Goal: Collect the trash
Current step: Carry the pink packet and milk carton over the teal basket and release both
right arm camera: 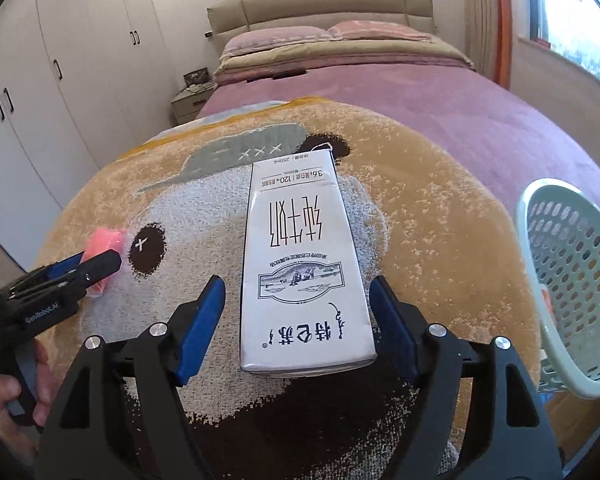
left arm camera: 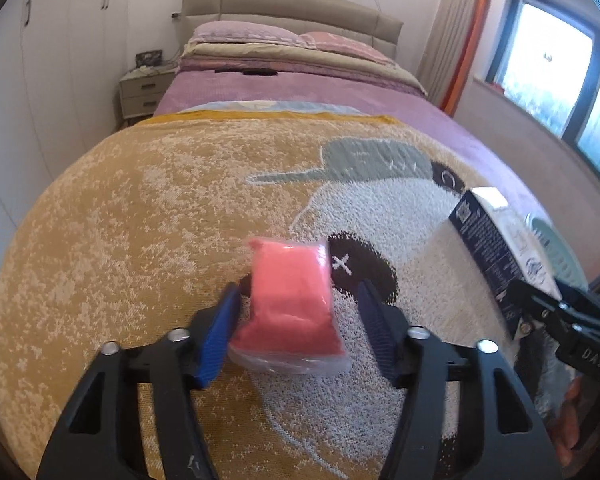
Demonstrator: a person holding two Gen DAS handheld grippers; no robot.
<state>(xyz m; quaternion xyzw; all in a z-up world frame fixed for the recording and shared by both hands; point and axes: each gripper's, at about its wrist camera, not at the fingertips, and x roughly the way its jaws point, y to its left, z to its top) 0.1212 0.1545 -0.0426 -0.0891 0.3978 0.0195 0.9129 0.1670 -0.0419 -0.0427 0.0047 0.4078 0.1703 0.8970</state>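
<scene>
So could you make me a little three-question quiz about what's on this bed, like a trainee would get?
1. True or false: the pink packet lies between the left gripper's fingers.
2. What lies between the right gripper's fingers?
A. a bottle
B. a white milk carton
C. a sock
3. Fill in: at the right edge of the blanket stands a pale green ____.

Key: 1 true; 2 B; 3 basket.
</scene>
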